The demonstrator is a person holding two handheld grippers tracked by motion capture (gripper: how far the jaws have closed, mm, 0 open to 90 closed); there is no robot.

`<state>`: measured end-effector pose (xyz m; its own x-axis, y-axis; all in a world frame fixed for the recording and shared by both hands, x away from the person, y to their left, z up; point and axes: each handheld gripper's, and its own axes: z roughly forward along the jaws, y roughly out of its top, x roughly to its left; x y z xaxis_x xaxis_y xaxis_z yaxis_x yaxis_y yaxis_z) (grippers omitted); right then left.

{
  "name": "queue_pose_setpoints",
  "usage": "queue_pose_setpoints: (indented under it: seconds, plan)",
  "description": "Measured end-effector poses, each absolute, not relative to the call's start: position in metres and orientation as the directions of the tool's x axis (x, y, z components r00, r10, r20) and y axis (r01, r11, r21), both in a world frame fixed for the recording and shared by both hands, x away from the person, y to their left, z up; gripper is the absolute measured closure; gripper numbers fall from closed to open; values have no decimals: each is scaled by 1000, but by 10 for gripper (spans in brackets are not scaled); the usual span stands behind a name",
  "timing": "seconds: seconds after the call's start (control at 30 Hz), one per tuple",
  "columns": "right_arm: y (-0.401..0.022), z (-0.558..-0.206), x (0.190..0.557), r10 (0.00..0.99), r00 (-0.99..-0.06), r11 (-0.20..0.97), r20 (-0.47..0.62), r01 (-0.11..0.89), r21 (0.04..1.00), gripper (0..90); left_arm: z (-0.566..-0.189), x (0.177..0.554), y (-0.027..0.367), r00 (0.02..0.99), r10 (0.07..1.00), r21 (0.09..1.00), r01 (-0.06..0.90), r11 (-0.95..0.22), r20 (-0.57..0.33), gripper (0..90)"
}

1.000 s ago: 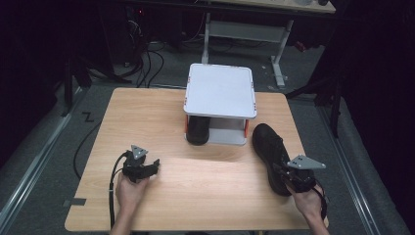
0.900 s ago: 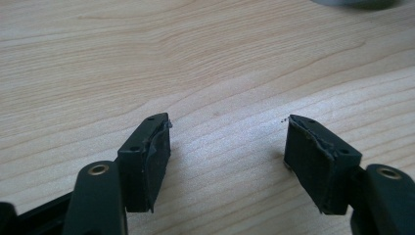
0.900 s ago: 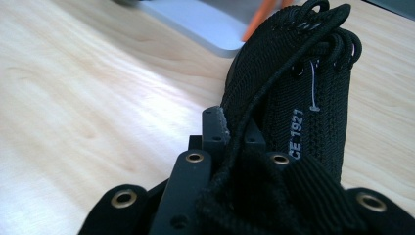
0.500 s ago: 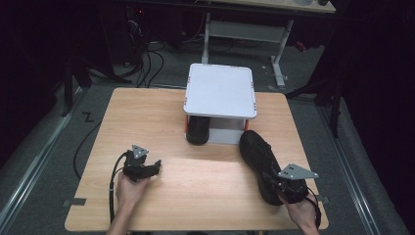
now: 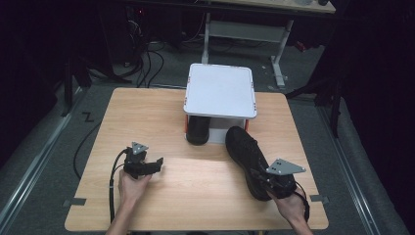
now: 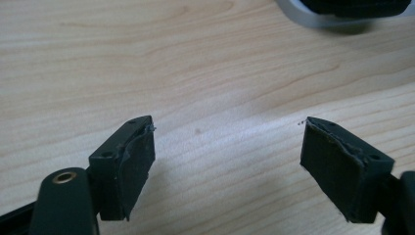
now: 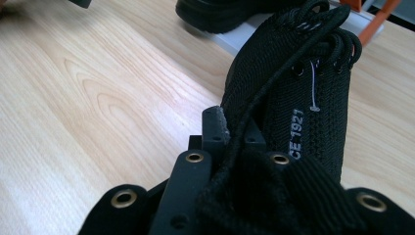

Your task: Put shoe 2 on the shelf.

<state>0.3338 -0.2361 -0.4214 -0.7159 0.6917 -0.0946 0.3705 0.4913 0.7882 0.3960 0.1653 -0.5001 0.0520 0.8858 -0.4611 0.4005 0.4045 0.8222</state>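
A black knit shoe (image 5: 246, 155) lies on the wooden table (image 5: 205, 181), right of centre, with its toe near the white shelf (image 5: 220, 90). My right gripper (image 5: 280, 185) is shut on the shoe's heel collar. In the right gripper view the shoe (image 7: 293, 98) rises from between the jaws of the right gripper (image 7: 234, 134), its laces bunched at the top. A second black shoe (image 5: 197, 129) stands under the shelf. My left gripper (image 5: 156, 164) rests on the table at the front left. In the left gripper view the left gripper (image 6: 227, 128) is open over bare wood.
The white shelf stands on orange-trimmed legs at the back middle of the table. In the right gripper view the second shoe (image 7: 220, 12) sits on the shelf's lower tray. Cables and a desk frame lie on the floor beyond the table. Bare wood spans the space between the grippers.
My right gripper has dragged the held shoe leftward from near the table's right edge, and its toe now points closer to the shelf. The left gripper has stayed put.
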Motion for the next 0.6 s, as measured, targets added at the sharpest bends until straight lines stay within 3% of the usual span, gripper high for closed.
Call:
queue_pose_setpoints:
  seconds: [0.6]
  plan:
    - [-202,-425,373,712,-700,465,-62,403,788,862,-437,412,134,173,861,850,337,404,-478,165]
